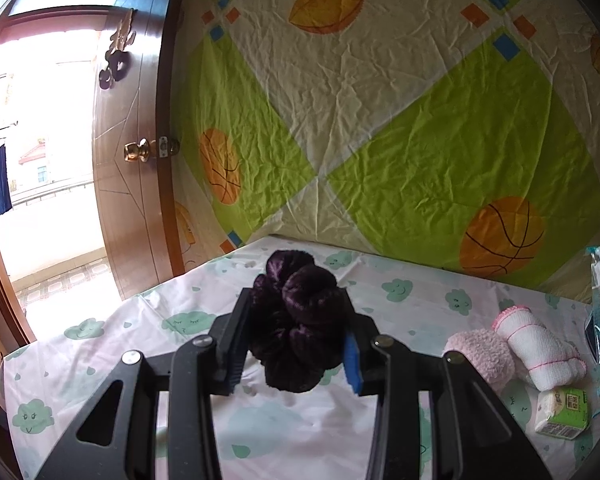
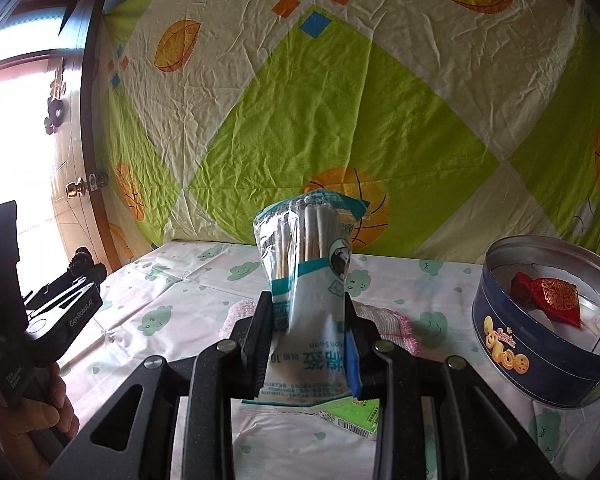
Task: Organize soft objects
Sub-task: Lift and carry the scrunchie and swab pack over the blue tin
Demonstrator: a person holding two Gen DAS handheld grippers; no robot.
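Observation:
My left gripper (image 1: 296,344) is shut on a dark purple velvet scrunchie (image 1: 298,320), held above the cloud-print tablecloth (image 1: 100,344). My right gripper (image 2: 308,336) is shut on a plastic bag of cotton swabs (image 2: 310,264), which stands upright between the pads. The left gripper (image 2: 80,284) also shows at the left of the right wrist view, with a hand (image 2: 32,416) on its handle. A fluffy pink cloth (image 1: 480,354) and a rolled white cloth with pink trim (image 1: 540,348) lie at the right in the left wrist view.
A round blue biscuit tin (image 2: 540,356) stands open at the right with a red pouch (image 2: 548,292) inside. A small green tissue pack (image 1: 564,412) lies near the cloths. A green and cream sheet (image 1: 380,120) hangs behind the table; a wooden door (image 1: 132,152) is at left.

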